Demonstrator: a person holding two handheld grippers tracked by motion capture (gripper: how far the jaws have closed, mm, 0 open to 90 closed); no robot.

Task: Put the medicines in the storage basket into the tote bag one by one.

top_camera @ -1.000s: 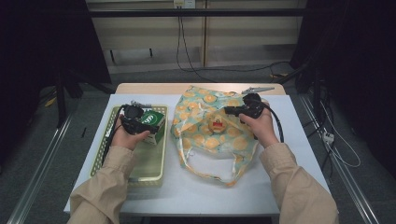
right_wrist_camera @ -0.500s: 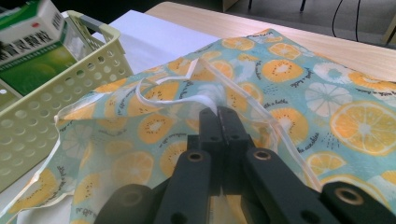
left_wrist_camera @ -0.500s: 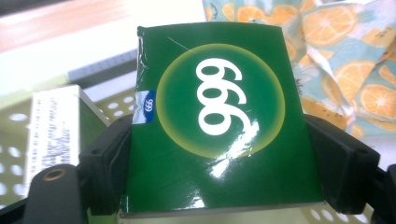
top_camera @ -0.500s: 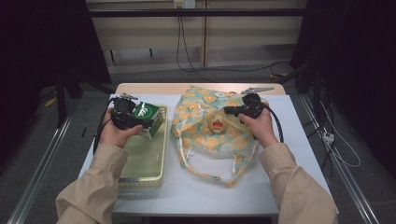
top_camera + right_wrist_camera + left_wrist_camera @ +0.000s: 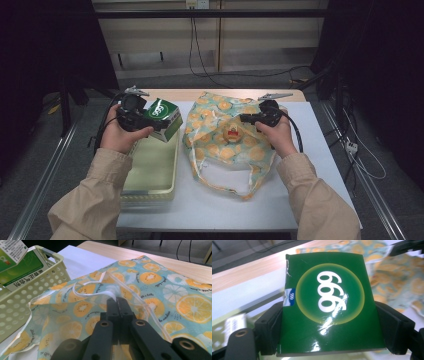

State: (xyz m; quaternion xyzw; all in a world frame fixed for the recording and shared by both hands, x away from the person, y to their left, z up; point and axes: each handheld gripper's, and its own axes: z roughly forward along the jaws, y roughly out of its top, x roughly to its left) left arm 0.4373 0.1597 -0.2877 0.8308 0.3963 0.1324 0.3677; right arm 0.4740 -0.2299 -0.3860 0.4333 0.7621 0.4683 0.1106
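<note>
My left gripper (image 5: 159, 124) is shut on a green box (image 5: 163, 118) marked 999, held above the far end of the pale green basket (image 5: 150, 170). In the left gripper view the green box (image 5: 327, 305) sits squeezed between both black jaws. A fruit-print cloth bag (image 5: 225, 135) lies in the middle of the table, its mouth raised with an orange item inside (image 5: 232, 133). My right gripper (image 5: 244, 119) is shut on the bag's upper edge. The right gripper view shows the jaws closed together on the fruit-print cloth bag (image 5: 155, 297) at its rim, with my right gripper (image 5: 117, 301) pinching the fabric.
The white table (image 5: 310, 165) has bare surface at the right and front. The bag's handles (image 5: 220, 175) trail toward the near edge. A wooden strip (image 5: 165, 94) runs along the far edge. In the right gripper view the basket (image 5: 22, 300) stands left of the bag.
My left gripper has lifted the green box out of the basket and carried it up and toward the bag. The right gripper has held still on the bag's edge.
</note>
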